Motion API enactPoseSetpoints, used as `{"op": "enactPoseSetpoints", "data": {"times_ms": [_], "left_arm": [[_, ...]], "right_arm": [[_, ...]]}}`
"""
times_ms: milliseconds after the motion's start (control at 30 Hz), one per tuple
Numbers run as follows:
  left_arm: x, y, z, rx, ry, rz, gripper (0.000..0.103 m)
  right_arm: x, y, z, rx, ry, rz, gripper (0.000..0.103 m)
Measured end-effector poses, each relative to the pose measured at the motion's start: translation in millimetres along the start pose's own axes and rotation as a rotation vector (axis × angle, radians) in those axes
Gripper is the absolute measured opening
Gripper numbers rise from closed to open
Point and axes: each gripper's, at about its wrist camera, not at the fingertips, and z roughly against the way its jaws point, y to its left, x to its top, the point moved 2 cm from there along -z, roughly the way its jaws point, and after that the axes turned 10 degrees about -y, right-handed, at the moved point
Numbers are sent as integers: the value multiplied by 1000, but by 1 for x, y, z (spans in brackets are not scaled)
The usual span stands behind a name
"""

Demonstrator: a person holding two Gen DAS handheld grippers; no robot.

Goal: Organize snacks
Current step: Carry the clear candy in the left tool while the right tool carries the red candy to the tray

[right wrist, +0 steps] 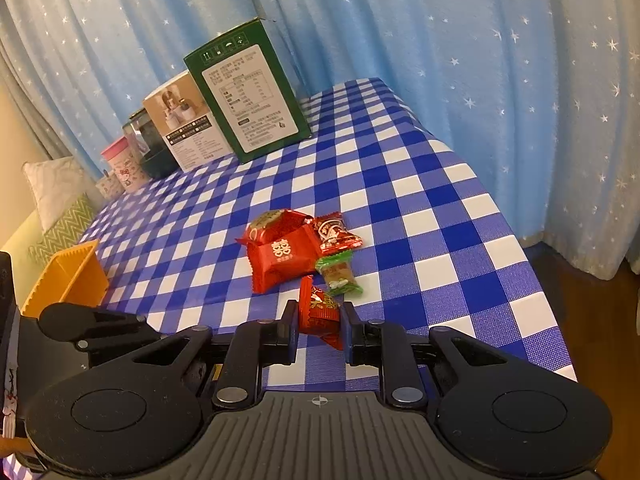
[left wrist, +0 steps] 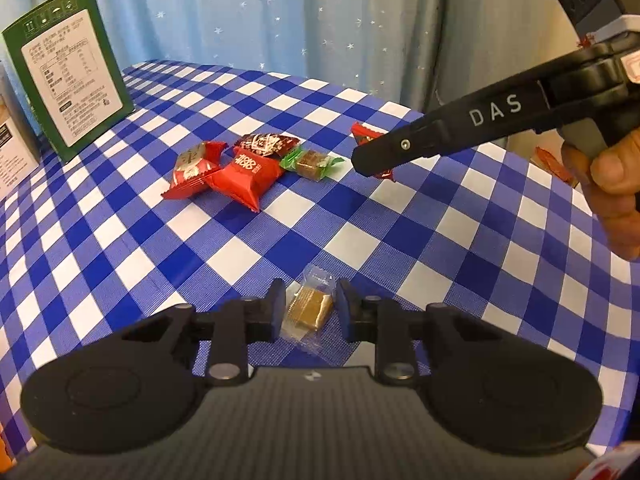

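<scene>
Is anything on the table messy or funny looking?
Yes. The snacks lie loose in a jumbled pile on the checked tablecloth, some overlapping, not in the orange bin. One clear-wrapped candy sits alone, apart from the pile, between the left tool's fingers.

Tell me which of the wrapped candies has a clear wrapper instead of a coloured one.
The golden-brown candy lying between the left claw fingers. Its wrapper is transparent, while the others clustered farther up the checked tablecloth wear red, dark red or green wrappers.
</scene>
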Motion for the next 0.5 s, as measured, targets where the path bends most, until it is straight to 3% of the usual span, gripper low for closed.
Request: {"op": "enactPoseSetpoints", "data": {"times_ms": [200, 500], "left_arm": [[-6, 4, 11, 60, -6, 57, 20], [0, 22, 52, 139, -81, 166, 20]], "right_arm": [[3, 15, 4, 8, -10, 16, 21], [9, 49, 9, 50, -38, 22, 21]]}}
